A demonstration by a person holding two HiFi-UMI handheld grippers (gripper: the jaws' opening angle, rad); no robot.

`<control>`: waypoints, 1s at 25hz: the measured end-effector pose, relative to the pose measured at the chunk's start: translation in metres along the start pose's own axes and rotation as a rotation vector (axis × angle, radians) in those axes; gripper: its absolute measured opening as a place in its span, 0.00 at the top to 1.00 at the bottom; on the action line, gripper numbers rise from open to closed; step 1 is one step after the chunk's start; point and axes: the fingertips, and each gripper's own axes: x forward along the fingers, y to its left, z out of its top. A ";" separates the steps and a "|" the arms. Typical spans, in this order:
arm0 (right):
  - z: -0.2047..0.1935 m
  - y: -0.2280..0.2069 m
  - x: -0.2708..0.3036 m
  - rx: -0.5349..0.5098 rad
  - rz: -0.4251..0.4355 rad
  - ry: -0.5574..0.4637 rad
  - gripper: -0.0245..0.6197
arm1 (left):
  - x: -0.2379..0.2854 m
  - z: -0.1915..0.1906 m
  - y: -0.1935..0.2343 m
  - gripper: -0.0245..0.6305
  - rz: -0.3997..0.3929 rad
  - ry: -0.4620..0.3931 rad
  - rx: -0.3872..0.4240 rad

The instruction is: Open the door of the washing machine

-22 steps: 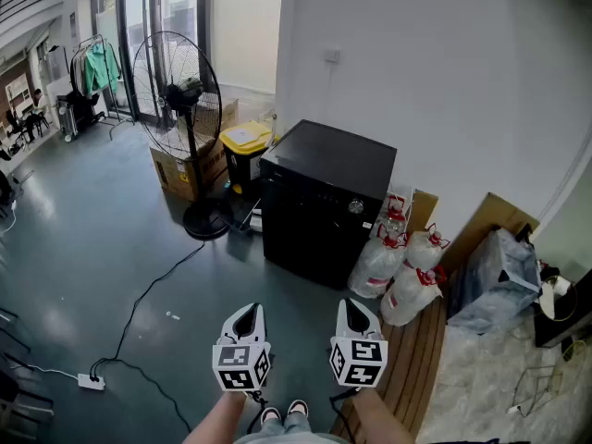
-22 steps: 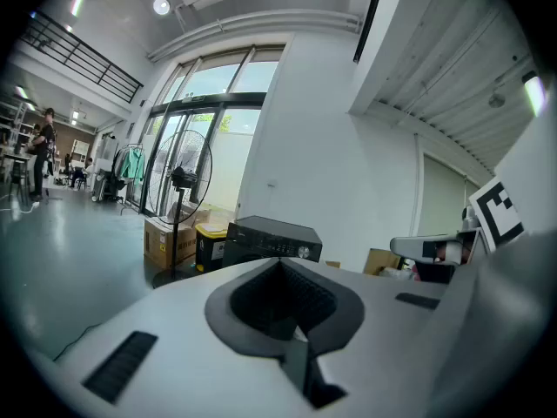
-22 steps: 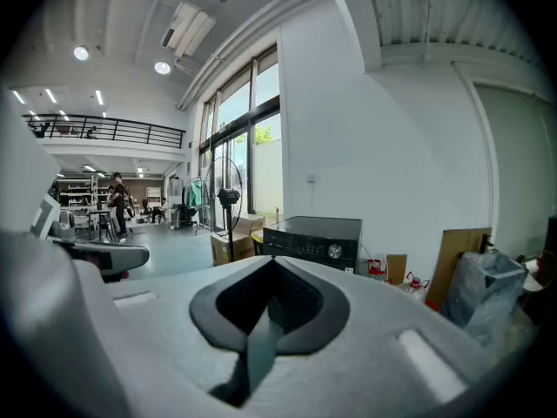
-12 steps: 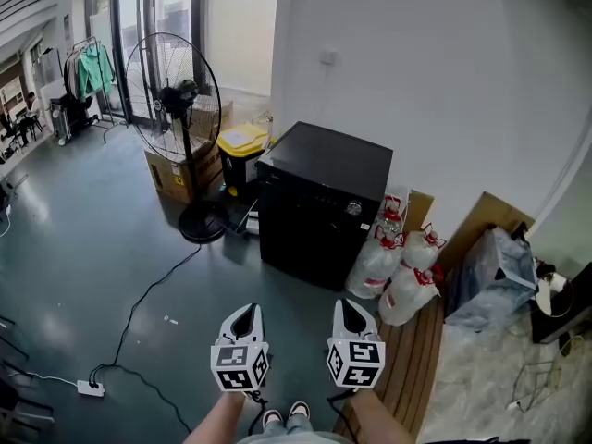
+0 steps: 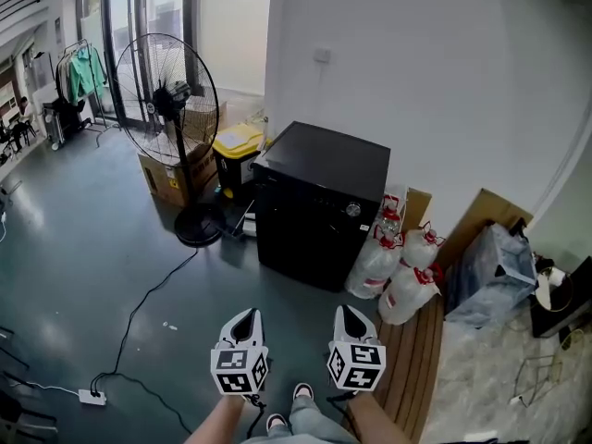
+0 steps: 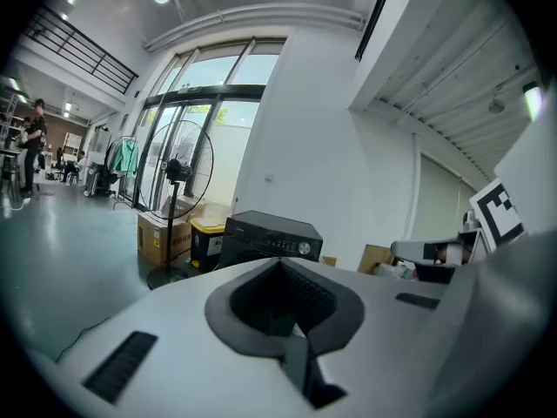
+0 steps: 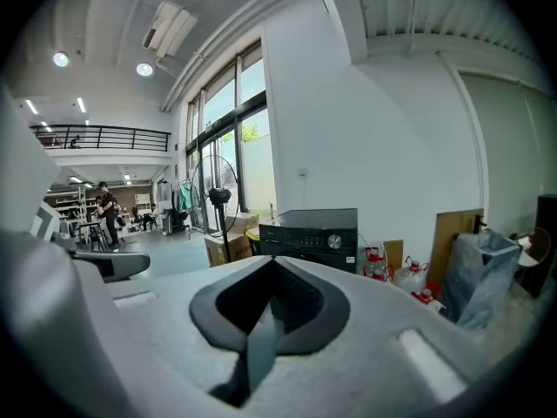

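Two grippers held level over a grey floor, side by side and just apart: the left gripper and the right gripper, each carrying one marker cube. Both point slightly downward towards the washing machine. In the gripper views, each pair of jaws is pressed together with nothing between them.

The washing machine, a single black cabinet, stands well ahead of the grippers against the white wall. It has one round knob high on the front panel, and its dark panels appear to lie flush, though the door itself is hard to make out at this range.

To its left are one tall pedestal fan, one yellow-lidded bin just beside the cabinet, and one cardboard box behind the fan's pole. To its right, what look like four clear bags with red ties lean together, touching the machine's side. Beyond them two brown boards rest against the wall, and one grey wrapped bundle sits in front of these.

One black cable runs across the floor from the fan's base to one white power strip. Two shoes of the person show at the bottom edge, between the grippers.
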 end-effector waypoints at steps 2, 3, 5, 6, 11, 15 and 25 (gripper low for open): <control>0.002 -0.003 0.012 0.001 0.000 0.001 0.95 | 0.012 0.002 0.003 0.97 0.003 0.005 0.005; 0.004 -0.005 0.021 0.000 0.003 0.000 0.95 | 0.020 0.004 0.005 0.97 0.007 0.007 0.003; 0.007 -0.009 0.039 -0.001 0.012 0.003 0.95 | 0.037 0.007 0.009 0.97 0.013 0.009 0.001; 0.008 -0.011 0.049 0.001 0.018 0.006 0.95 | 0.045 0.009 0.011 0.97 0.017 0.009 0.002; 0.024 -0.021 0.109 0.007 0.051 0.021 0.95 | 0.093 0.024 0.029 0.97 0.058 0.017 0.005; 0.044 -0.031 0.159 -0.015 0.089 0.024 0.95 | 0.136 0.043 0.039 0.97 0.094 0.013 0.005; 0.068 -0.064 0.266 -0.007 0.143 0.064 0.95 | 0.239 0.072 0.048 0.97 0.126 0.013 -0.008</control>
